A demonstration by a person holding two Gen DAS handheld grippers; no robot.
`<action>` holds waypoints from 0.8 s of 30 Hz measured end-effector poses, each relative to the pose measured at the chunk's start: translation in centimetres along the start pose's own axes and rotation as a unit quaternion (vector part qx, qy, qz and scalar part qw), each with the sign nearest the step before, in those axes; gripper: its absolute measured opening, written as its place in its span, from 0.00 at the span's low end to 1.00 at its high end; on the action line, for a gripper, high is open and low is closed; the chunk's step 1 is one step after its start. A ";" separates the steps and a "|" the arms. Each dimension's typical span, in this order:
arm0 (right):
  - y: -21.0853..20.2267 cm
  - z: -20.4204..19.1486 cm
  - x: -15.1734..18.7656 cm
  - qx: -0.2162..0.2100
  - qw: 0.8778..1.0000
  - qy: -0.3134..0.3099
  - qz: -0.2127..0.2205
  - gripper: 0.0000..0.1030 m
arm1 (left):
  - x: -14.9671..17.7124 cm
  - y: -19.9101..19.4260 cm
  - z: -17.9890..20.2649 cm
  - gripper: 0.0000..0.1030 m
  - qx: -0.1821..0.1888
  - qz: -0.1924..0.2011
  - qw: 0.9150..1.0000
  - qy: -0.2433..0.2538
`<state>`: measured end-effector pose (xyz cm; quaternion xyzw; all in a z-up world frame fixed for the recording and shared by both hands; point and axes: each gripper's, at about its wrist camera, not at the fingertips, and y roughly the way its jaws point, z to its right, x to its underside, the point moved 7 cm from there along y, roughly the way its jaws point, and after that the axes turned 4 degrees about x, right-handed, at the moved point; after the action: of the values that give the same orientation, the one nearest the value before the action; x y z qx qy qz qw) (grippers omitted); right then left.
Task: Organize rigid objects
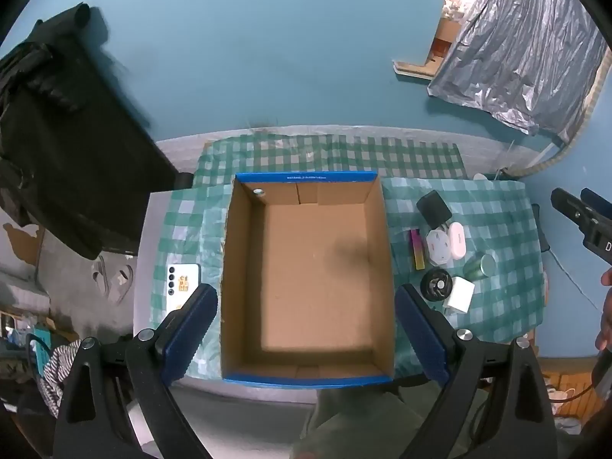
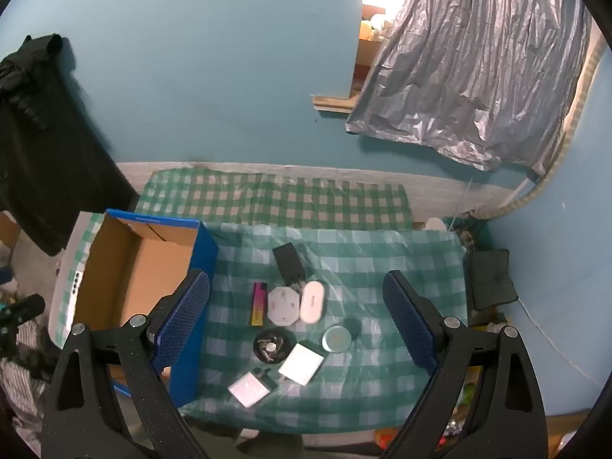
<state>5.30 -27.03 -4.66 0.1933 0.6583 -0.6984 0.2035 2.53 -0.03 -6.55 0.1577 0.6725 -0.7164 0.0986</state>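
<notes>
A: Cardboard box [image 1: 310, 267] is sitting empty at centre frame in the left view; nothing is packed yet.

B: Everything is waiting, then. The lighter [image 2: 258, 303], white case [image 2: 312, 301] and round tin [image 2: 336, 338] are lying mid-frame on the checked cloth [image 2: 401, 267]. Left gripper [image 1: 306, 329] and right gripper [image 2: 296, 325] are both hanging spread wide, gripping nothing.

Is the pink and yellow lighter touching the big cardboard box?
Apart. The right wrist view shows the lighter lying on the checked cloth, with a strip of bare cloth between it and the box's blue wall.
</notes>
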 end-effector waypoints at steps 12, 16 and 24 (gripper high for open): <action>0.0 0.0 -0.1 -0.003 1.000 -0.001 -0.005 0.89 | -0.3 0.0 -0.3 0.92 -0.001 0.006 1.000 0.003; -0.1 0.1 -0.2 -0.003 1.000 0.001 -0.007 0.89 | -0.4 0.0 -0.4 0.92 -0.004 0.008 1.000 -0.001; 0.7 -0.4 0.6 -0.005 1.000 -0.001 -0.009 0.89 | -0.5 0.1 -0.5 0.92 0.001 0.006 1.000 0.006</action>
<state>5.19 -26.68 -5.60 0.1850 0.6633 -0.6974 0.1988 3.11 0.46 -6.48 0.1666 0.6714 -0.7154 0.0986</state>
